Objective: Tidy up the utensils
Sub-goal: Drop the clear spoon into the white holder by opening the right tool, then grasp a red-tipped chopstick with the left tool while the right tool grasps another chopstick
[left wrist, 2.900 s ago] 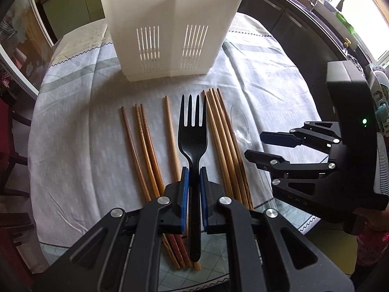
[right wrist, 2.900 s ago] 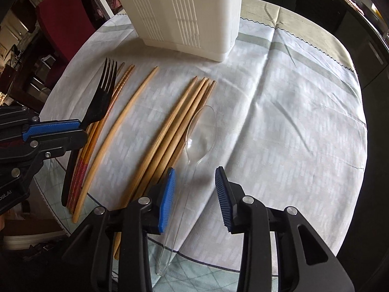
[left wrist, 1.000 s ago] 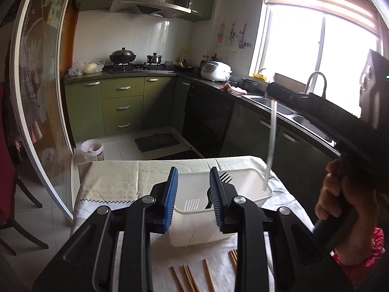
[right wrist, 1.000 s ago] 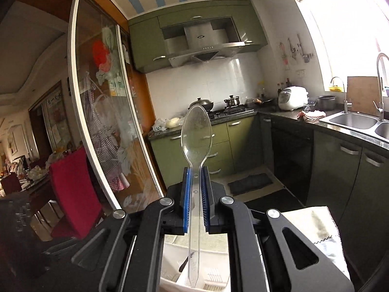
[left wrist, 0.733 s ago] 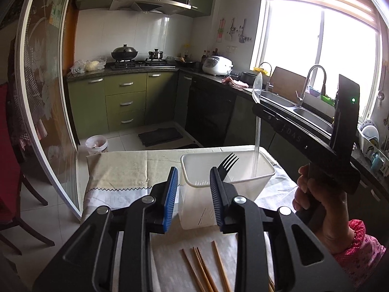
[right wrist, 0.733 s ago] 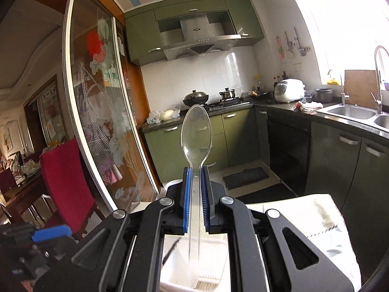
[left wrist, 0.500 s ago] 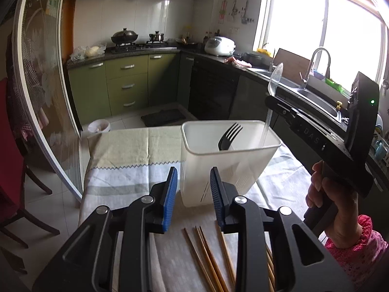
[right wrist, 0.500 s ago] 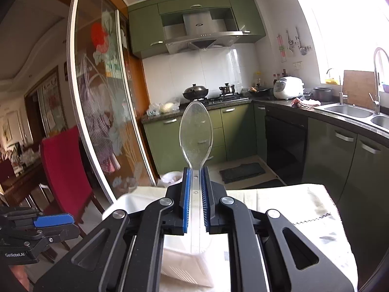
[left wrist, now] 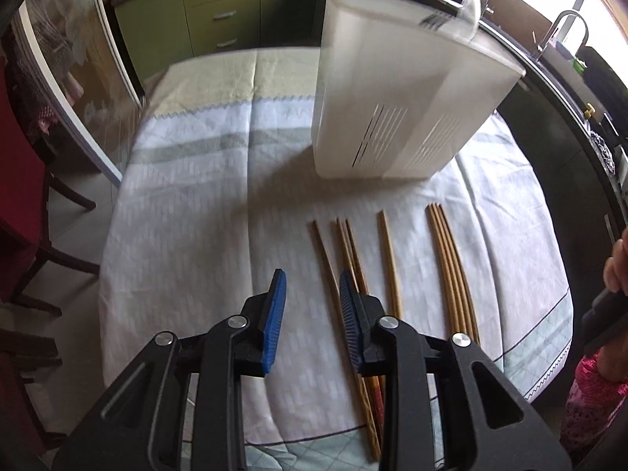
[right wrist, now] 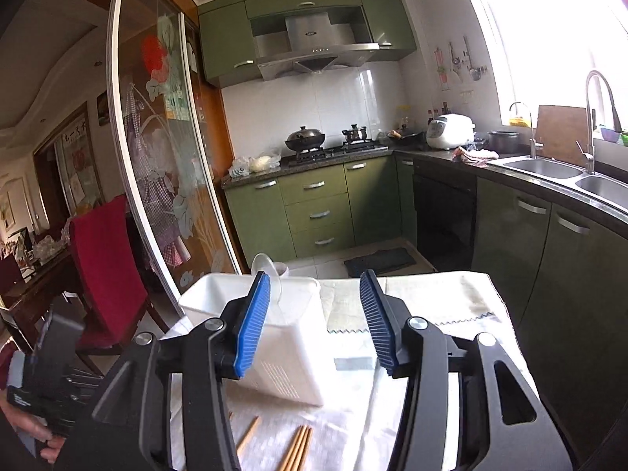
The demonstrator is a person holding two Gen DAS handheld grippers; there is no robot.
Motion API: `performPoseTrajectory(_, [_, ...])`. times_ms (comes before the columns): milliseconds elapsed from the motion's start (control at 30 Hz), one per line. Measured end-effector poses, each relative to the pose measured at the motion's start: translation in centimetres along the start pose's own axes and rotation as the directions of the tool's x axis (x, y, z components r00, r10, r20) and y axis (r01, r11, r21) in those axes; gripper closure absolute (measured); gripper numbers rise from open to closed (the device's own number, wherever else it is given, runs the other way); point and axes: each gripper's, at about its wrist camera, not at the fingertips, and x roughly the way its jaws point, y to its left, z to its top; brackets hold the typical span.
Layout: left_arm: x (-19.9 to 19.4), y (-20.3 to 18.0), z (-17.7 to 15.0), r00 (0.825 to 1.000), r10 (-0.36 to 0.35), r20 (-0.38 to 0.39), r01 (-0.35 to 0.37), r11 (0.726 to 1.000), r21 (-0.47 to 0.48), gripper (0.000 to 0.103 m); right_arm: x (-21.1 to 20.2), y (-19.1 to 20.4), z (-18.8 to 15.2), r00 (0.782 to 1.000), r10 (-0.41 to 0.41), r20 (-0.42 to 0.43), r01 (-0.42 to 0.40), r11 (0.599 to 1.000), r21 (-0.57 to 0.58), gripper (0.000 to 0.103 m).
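A white slotted utensil holder (left wrist: 396,90) stands at the back of the table; it also shows in the right wrist view (right wrist: 282,345). A black fork's tines (left wrist: 433,20) and a clear plastic spoon (left wrist: 469,10) stick up from its rim; the spoon bowl also shows in the right wrist view (right wrist: 271,274). Several wooden chopsticks (left wrist: 388,259) lie in rows on the cloth, some in the right wrist view (right wrist: 298,447). My left gripper (left wrist: 310,314) is open and empty above the left chopsticks. My right gripper (right wrist: 314,322) is open and empty, level with the holder.
The round table has a pale cloth (left wrist: 188,212). A red chair (right wrist: 106,271) stands at the left. Green kitchen cabinets (right wrist: 314,212) and a sink counter (right wrist: 549,168) lie behind. The left gripper's body (right wrist: 43,376) shows at the lower left in the right wrist view.
My right gripper opened and let the clear spoon go into the holder. My left gripper tilted down from the kitchen view towards the chopsticks, still open.
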Motion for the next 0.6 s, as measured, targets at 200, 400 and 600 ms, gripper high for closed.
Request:
performPoseTrajectory(200, [3.2,-0.7,-0.7,0.995,-0.001,-0.097,0.001,1.0,-0.005,0.076,-2.1,-2.6,-2.4,0.988,-0.004,-0.153,0.005,1.0,0.003,0.055])
performPoseTrajectory(400, [4.5,-1.7,-0.2,0.991,0.021,-0.132,-0.022,1.0,0.001,0.076,-2.8,-4.5,-4.5,0.968,-0.021,-0.25,0.022,1.0,0.004,0.057])
performPoseTrajectory(600, [5.7,-2.4,-0.1,0.986,0.07,-0.154,-0.068,0.998,0.016,0.076,-2.7,-4.8,-5.2,0.953,-0.047,-0.3,0.048,0.999,-0.003,0.057])
